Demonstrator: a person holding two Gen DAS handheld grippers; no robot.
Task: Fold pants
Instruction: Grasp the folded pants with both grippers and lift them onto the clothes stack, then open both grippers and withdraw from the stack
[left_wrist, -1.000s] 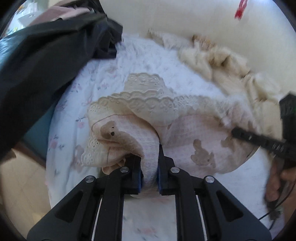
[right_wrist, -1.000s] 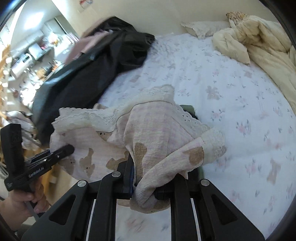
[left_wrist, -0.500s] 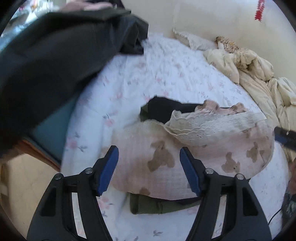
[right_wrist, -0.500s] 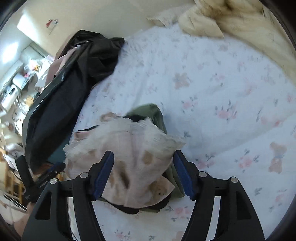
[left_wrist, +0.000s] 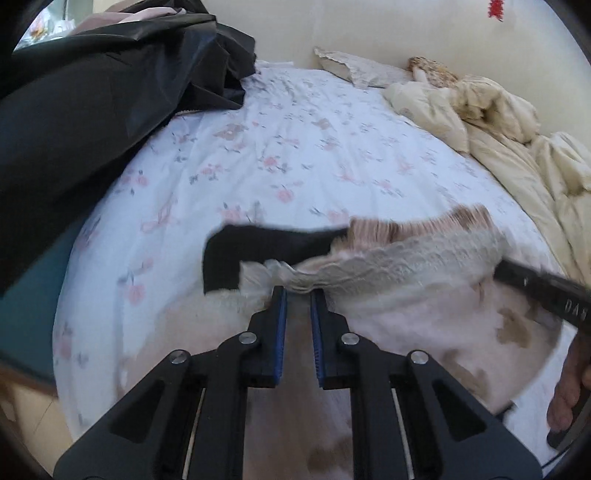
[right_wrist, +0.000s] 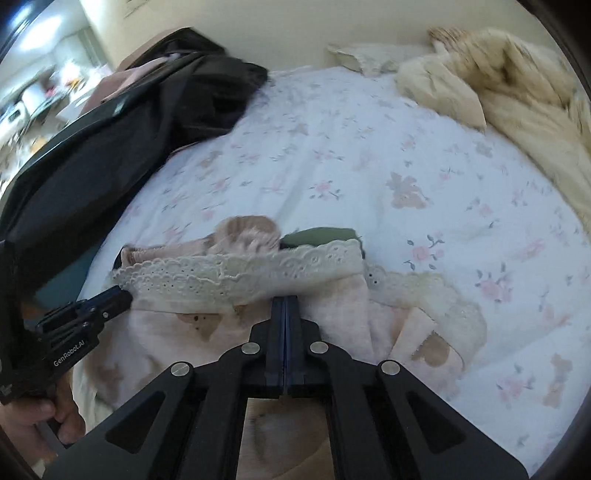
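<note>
A: Nearest first. What are the grippers doing?

B: The left gripper (left_wrist: 297, 295) is closing, its jaws nearly together at the lace hem (left_wrist: 399, 264) of the pants (left_wrist: 424, 325); the edge sits at its tips, but I can't tell if any cloth is actually caught. The right gripper (right_wrist: 285, 301) is clenched, jaws flush, also at the hem (right_wrist: 258, 273). Whether it has lace pinched or nothing, the view won't say.

A: And the pants themselves?

B: Pink with bear print, lying in a heap at the near edge of the bed (left_wrist: 295, 155), on top of a dark garment (left_wrist: 236, 254) and an olive one (right_wrist: 321, 236).

A: Further back?

B: Black clothes (left_wrist: 92, 110) piled at the left, a cream duvet (left_wrist: 517, 147) along the right, a pillow (left_wrist: 354, 68) by the wall.

A: What might go wrong?

B: I'd guess a thin pinch on lace slips once lifted, and the fold collapses. A deeper bite could snag the dark garment underneath and drag it along. The heap is near the edge too, so a pull toward the person may tip it off.
</note>
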